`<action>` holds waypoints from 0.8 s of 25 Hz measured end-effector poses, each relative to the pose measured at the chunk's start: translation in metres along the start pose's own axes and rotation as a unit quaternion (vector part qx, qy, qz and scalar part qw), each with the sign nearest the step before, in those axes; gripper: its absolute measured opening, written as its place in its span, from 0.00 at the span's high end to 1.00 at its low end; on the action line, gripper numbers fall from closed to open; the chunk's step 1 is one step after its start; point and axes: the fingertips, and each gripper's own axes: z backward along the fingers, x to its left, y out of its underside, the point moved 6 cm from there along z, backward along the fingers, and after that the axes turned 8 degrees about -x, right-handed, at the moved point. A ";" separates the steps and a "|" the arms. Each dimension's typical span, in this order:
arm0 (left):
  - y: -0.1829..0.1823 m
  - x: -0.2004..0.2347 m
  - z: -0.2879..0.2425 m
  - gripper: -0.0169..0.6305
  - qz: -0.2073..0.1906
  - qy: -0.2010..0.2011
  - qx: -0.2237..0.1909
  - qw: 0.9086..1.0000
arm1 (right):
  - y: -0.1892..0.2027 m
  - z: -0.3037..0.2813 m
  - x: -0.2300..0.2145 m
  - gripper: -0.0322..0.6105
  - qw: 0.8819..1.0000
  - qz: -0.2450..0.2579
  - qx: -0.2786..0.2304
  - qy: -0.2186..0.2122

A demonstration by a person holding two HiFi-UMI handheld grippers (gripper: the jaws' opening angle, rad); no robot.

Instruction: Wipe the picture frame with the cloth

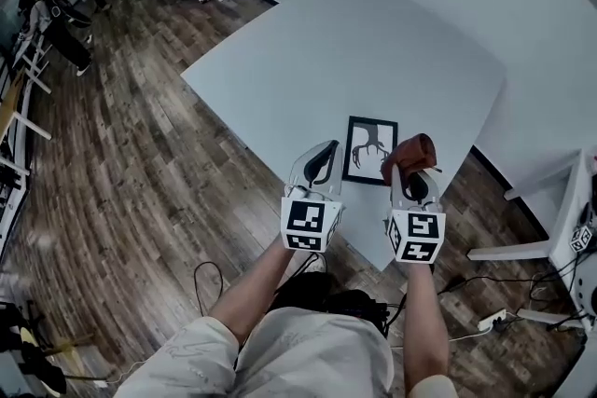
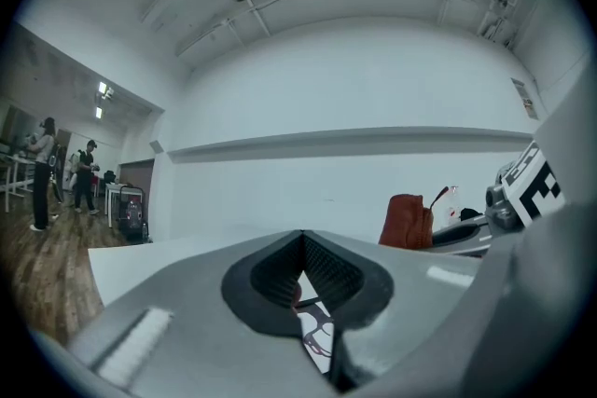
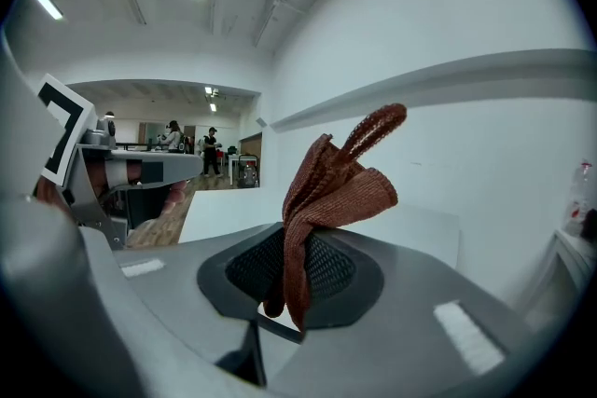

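A black picture frame (image 1: 370,150) with a dark branching drawing on white lies flat near the front edge of the white table (image 1: 354,51). My right gripper (image 1: 413,180) hovers just right of it, shut on a rust-brown cloth (image 1: 411,152) that sticks up from its jaws; in the right gripper view the cloth (image 3: 336,186) bunches above the right gripper (image 3: 289,242). My left gripper (image 1: 318,163) is just left of the frame with its jaws together and nothing in them. In the left gripper view, a sliver of the picture (image 2: 315,331) shows below the left gripper (image 2: 303,242), and the cloth (image 2: 407,219) at the right.
The table's front edge and corner (image 1: 378,261) lie just under the grippers. White furniture (image 1: 550,228) and floor cables (image 1: 494,317) are at the right. Several people (image 1: 65,5) stand far off on the wooden floor at the upper left.
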 end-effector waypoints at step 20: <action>0.030 0.032 -0.046 0.97 0.003 -0.038 0.039 0.998 | 0.112 -0.214 0.015 0.82 0.879 -0.136 0.428 -0.162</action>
